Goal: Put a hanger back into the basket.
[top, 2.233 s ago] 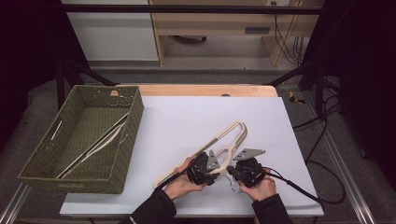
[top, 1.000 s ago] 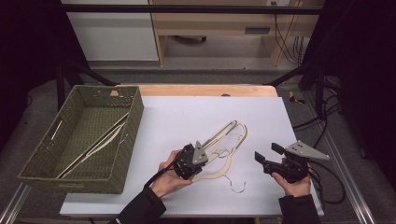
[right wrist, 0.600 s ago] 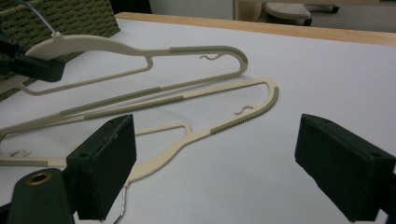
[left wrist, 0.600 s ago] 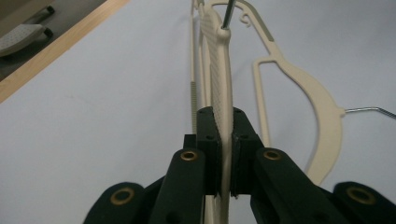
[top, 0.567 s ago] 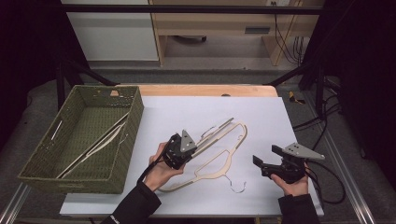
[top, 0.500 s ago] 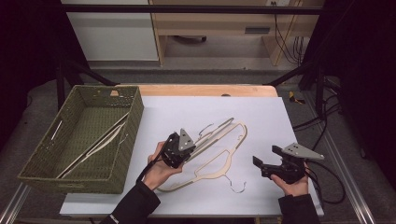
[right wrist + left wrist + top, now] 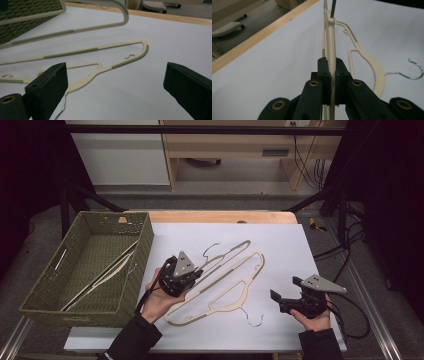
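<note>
Two cream plastic hangers with metal hooks are on the white table. My left gripper (image 7: 196,273) (image 7: 331,72) is shut on the shoulder of one hanger (image 7: 227,256) (image 7: 331,30), which is raised off the table and tilted, hook (image 7: 212,250) upward. The other hanger (image 7: 226,295) (image 7: 367,63) (image 7: 85,51) lies flat beneath it, with its hook (image 7: 256,320) toward the front edge. My right gripper (image 7: 285,289) (image 7: 116,75) is open at the front right, apart from both hangers, with nothing between its jaws. The raised hanger (image 7: 100,27) crosses the top of the right gripper view.
A green woven basket (image 7: 35,307) (image 7: 25,10) stands off the table's left edge with several more hangers (image 7: 102,275) lying in it. A wooden strip (image 7: 225,216) runs along the table's far edge. Cables trail from the right gripper at the right.
The right gripper has let go, drawn back to the front right and opened. The left gripper has carried its hanger up and to the left, toward the basket.
</note>
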`<state>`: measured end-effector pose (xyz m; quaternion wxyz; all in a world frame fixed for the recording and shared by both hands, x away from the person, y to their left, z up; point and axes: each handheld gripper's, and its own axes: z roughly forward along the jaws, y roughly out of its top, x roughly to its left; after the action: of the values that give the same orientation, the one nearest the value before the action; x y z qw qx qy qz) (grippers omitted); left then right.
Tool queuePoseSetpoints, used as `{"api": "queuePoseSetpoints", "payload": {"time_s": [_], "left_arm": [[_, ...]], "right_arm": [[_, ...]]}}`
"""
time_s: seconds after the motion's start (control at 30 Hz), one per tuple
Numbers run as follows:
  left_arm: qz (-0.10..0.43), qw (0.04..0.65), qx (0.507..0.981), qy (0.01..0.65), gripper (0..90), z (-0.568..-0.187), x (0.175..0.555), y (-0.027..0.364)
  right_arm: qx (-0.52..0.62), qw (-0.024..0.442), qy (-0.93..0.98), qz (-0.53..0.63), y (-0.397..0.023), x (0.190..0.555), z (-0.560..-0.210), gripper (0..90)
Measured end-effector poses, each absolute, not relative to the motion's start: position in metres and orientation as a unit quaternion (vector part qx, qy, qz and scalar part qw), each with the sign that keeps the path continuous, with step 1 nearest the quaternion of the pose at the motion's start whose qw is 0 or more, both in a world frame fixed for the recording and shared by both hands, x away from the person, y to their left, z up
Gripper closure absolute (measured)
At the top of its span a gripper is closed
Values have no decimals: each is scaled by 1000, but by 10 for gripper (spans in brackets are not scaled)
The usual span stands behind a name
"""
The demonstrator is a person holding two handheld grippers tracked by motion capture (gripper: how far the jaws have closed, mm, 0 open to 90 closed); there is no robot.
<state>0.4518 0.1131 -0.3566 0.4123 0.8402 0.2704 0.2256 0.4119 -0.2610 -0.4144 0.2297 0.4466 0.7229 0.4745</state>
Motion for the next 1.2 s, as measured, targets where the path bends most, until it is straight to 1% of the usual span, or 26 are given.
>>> {"api": "queuePoseSetpoints", "payload": {"time_s": [0.27, 0.53, 0.73, 1.07, 1.2], "left_arm": [[227, 441, 830, 255, 859, -310, 440, 135], [248, 446, 824, 245, 860, -268, 434, 162], [264, 456, 812, 251, 859, -242, 432, 189], [277, 457, 800, 273, 859, -224, 437, 238], [290, 446, 799, 281, 860, -220, 442, 257]], "right_arm": [[445, 233, 721, 477, -263, 410, -413, 52], [447, 235, 719, 478, -265, 409, -411, 45], [446, 235, 716, 483, -266, 408, -410, 38], [445, 239, 714, 485, -268, 406, -409, 32], [443, 238, 716, 485, -267, 407, -409, 29]]}}
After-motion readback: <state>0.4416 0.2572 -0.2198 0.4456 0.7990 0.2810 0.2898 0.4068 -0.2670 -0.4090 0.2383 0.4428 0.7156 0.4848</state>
